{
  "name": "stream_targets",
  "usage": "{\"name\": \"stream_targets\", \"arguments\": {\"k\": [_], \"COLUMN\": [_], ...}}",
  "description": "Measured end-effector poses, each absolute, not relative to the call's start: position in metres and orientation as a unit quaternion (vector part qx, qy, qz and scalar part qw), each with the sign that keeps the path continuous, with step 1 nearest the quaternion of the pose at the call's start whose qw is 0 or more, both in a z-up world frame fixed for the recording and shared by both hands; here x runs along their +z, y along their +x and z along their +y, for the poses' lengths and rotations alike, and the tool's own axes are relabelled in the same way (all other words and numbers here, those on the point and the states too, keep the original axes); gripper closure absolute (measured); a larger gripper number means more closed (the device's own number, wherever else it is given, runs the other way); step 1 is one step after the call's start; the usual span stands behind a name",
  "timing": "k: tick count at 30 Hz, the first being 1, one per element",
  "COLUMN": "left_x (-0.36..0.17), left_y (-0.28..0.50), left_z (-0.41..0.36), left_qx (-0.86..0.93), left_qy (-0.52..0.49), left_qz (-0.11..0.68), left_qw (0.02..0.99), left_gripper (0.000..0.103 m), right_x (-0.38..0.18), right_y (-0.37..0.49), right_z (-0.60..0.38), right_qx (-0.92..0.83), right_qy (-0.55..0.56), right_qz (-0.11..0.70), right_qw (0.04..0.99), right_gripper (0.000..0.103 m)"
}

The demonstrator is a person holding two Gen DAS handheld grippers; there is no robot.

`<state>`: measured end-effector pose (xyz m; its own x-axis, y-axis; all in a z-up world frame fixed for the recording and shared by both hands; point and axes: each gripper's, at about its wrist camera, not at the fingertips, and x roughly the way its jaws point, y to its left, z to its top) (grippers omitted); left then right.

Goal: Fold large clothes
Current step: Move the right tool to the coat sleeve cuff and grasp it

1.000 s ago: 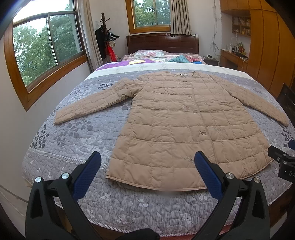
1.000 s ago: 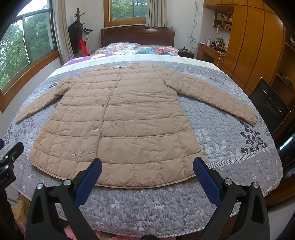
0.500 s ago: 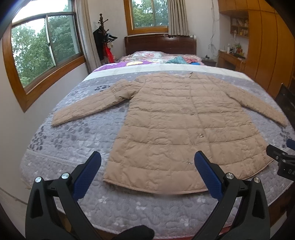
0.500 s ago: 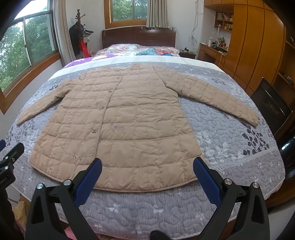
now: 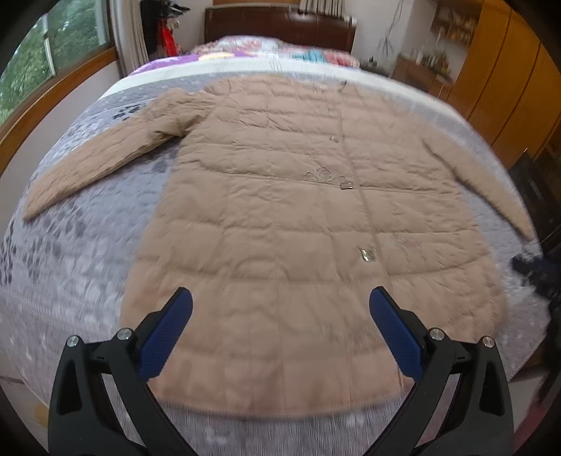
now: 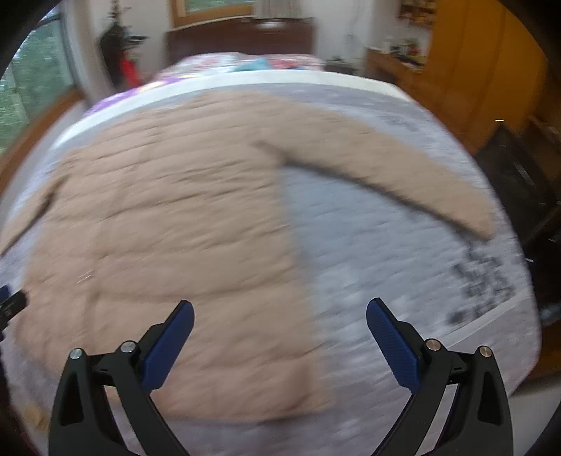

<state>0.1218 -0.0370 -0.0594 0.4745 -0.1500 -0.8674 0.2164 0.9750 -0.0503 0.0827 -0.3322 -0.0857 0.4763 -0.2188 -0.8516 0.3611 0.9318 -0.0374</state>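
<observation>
A tan quilted long coat (image 5: 280, 210) lies flat, front up, on the grey quilted bed, sleeves spread to both sides. It also shows in the right wrist view (image 6: 168, 224), blurred. My left gripper (image 5: 280, 308) is open and empty above the coat's lower hem. My right gripper (image 6: 279, 319) is open and empty above the coat's lower right corner, with the right sleeve (image 6: 396, 175) stretching away ahead. The right gripper shows blurred at the right edge of the left wrist view (image 5: 536, 270).
The bed (image 5: 80, 252) has a dark wooden headboard (image 5: 280, 21) and piled bedding at the far end. A window (image 5: 45, 59) is on the left wall. Wooden wardrobes (image 5: 508, 98) stand on the right. A dark chair (image 6: 526, 182) is beside the bed's right edge.
Both grippers have moved forward and down toward the coat, now over its hem. The right gripper has turned toward the right sleeve side. Both stay open.
</observation>
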Motion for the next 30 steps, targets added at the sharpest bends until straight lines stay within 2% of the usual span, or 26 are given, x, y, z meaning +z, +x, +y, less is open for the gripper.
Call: {"name": "stream_targets", "arguments": {"k": [10,17,24,26,27,29,30], "left_x": [-0.049,-0.067,-0.096,-0.102,-0.107,-0.115,-0.119], "left_y": [0.210,0.279,0.328,0.337,0.341,0.349,0.353], "left_z": [-0.147,-0.197,-0.204,-0.200,-0.199,-0.194,-0.192], "left_qx": [-0.176,-0.193,-0.192,-0.190,-0.186,-0.181,-0.179], "left_qy": [0.108,0.071,0.040,0.034,0.033,0.032,0.028], "left_qz": [0.491,0.523,0.542,0.548,0.552,0.558,0.561], "left_qw": [0.847,0.827,0.817,0.814,0.812,0.809,0.808], "left_gripper": [0.004,0.004,0.007,0.011,0.016,0.021,0.021], "right_x": [-0.095,-0.128,-0.151,-0.159,-0.164,-0.169,-0.168], "right_y": [0.111,0.108,0.119,0.121,0.122,0.121,0.121], "right_z": [-0.534,-0.646,-0.691,-0.698,-0.701,-0.703,-0.701], "right_qx": [-0.291,-0.334,-0.321,-0.309,-0.301,-0.293,-0.297], "right_qy": [0.193,0.261,0.296,0.311,0.321,0.336,0.328], "right_qz": [0.505,0.515,0.522,0.523,0.526,0.517,0.514], "right_qw": [0.789,0.745,0.733,0.731,0.728,0.731,0.735], "right_gripper": [0.009,0.011,0.012,0.017,0.026,0.034,0.045]}}
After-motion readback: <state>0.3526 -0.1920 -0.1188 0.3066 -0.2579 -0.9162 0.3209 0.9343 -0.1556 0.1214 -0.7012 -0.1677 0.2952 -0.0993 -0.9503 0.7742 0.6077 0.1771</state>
